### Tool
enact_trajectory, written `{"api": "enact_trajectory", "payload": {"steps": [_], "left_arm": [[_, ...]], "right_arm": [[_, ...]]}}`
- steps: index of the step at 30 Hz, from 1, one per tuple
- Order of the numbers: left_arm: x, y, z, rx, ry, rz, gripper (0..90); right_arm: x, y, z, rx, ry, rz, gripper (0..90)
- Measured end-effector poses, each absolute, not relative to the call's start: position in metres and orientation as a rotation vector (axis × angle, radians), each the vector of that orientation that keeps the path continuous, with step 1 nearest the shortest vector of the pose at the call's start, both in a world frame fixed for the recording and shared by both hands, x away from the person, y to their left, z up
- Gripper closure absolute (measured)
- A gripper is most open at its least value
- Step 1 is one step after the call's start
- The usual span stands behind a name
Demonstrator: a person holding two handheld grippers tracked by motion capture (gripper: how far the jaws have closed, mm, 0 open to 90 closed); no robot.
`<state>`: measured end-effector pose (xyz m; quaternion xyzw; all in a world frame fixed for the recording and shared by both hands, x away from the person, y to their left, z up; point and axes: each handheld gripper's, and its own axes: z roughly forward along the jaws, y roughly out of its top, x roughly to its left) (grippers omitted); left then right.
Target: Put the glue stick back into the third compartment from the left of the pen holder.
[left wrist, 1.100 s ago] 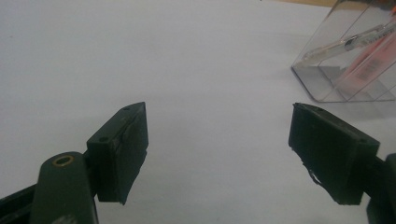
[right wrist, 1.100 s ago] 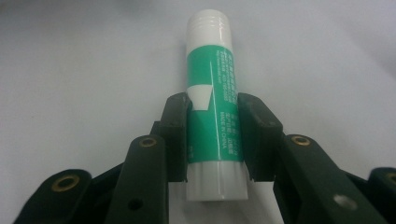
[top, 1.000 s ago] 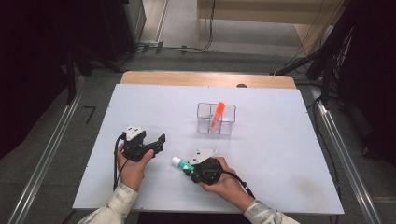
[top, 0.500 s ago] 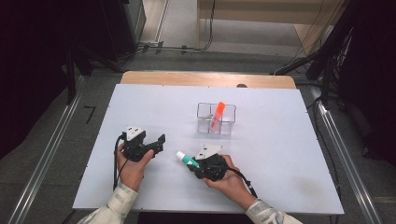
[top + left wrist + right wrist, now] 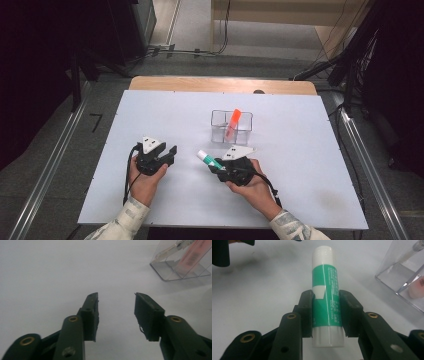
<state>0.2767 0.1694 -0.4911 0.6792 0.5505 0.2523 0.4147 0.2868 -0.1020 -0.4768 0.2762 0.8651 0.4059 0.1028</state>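
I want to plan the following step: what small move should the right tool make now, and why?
Probably lift the glue stick and carry it toward the clear organizer. The right tool is shut on the stick, the organizer stands just beyond it with an orange tube inside, and the left tool is open, holding nothing.

Both forearms reach in low from the near edge; the left gripper (image 5: 172,151) has its jaws spread apart, the right gripper (image 5: 216,166) is clamped.

The right gripper (image 5: 218,167), clamped on the green-and-white glue stick (image 5: 209,159), has shifted slightly right and farther across the surface, toward the clear organizer (image 5: 231,127).
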Motion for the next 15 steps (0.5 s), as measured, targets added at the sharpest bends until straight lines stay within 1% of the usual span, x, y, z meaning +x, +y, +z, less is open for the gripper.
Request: {"api": "enact_trajectory", "payload": {"steps": [3,7,8,15], "left_arm": [[0.275,0.168,-0.490,1.703,1.348,0.615,75.3],[0.274,0.163,-0.488,1.714,1.303,0.587,88.2],[0.274,0.163,-0.488,1.719,1.299,0.582,90.0],[0.274,0.153,-0.488,1.751,1.257,0.522,90.0]], "right_arm": [[0.287,-0.102,-0.474,0.816,2.546,1.209,64.0],[0.288,-0.102,-0.470,0.818,2.532,1.225,64.0],[0.288,-0.102,-0.469,0.811,2.527,1.230,63.9],[0.289,-0.102,-0.464,0.813,2.510,1.256,63.9]]}}
